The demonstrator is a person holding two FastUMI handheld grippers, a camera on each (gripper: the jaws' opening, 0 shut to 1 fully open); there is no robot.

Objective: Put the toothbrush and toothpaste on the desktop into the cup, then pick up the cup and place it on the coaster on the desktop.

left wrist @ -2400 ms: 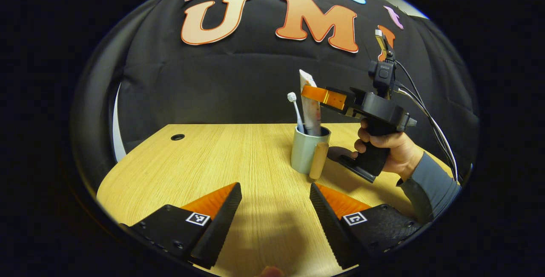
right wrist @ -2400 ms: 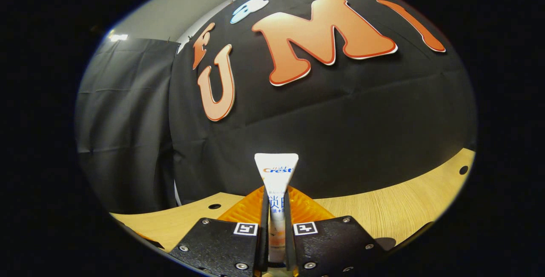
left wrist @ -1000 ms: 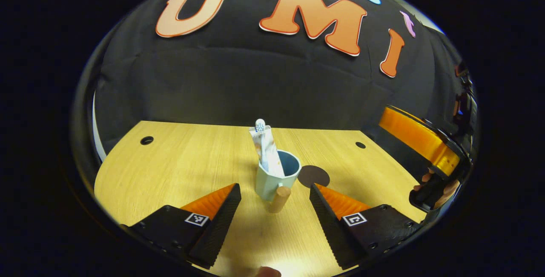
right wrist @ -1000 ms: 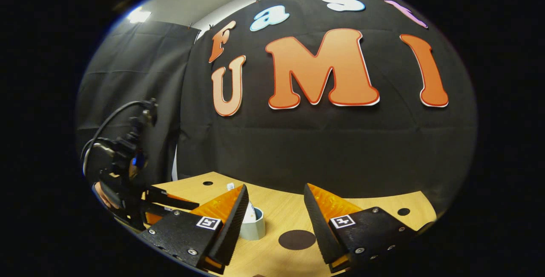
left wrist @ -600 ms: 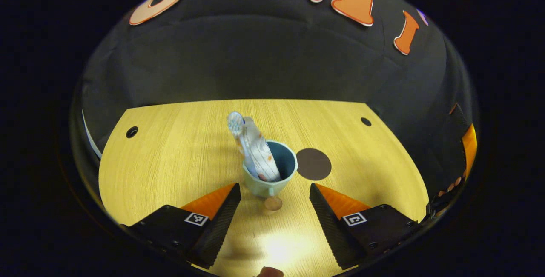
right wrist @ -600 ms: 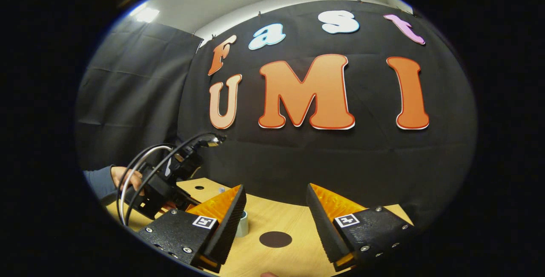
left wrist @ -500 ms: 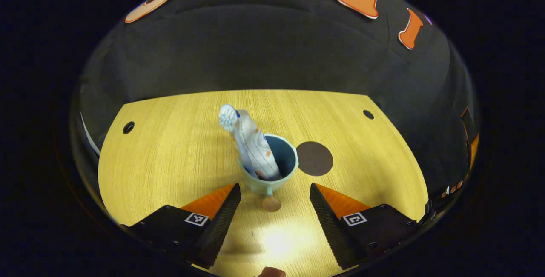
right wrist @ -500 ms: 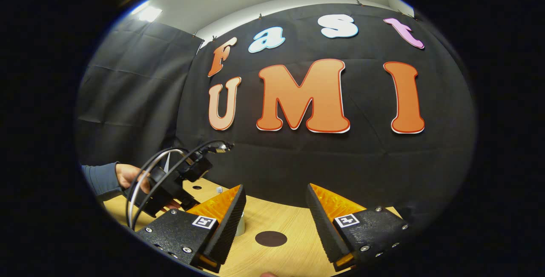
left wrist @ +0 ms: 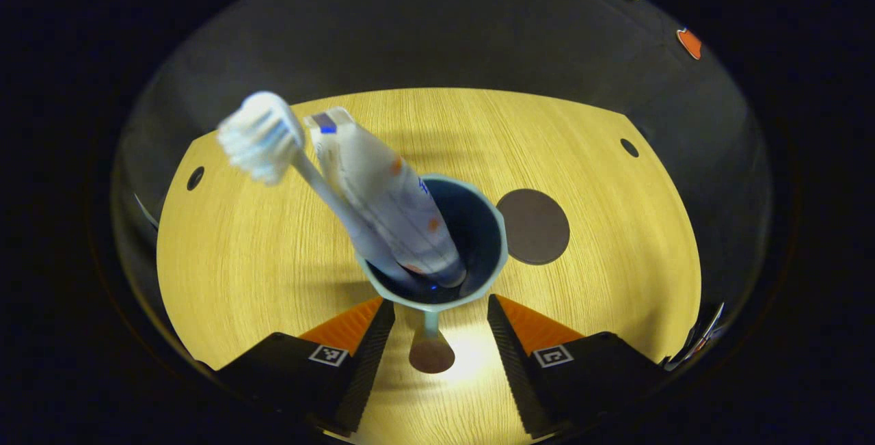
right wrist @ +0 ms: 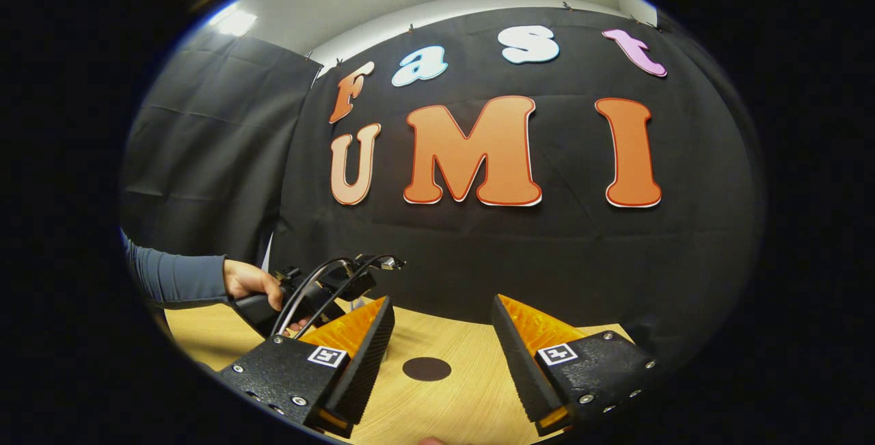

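From the left gripper view I look steeply down on the cup [left wrist: 472, 274], which stands on the wooden desktop [left wrist: 239, 260] with the toothbrush [left wrist: 301, 171] and the toothpaste [left wrist: 386, 199] leaning inside it, both tilted up and to the left. My left gripper [left wrist: 437, 315] has its jaws spread, one finger on each side of the cup's handle [left wrist: 431, 353], with a gap to either side; I cannot confirm any contact. The dark round coaster [left wrist: 533, 226] lies just beside the cup on the right, apart from it, with bare desktop around it up to the far edge. The brush head is blurred and its bristles are hard to make out. From the right gripper view, my right gripper [right wrist: 437, 339] hangs above the desktop with jaws wide apart and nothing between them; the coaster [right wrist: 426, 368] lies ahead. At left a sleeved hand [right wrist: 249, 281] holds the other gripper; my own left finger hides the cup there.
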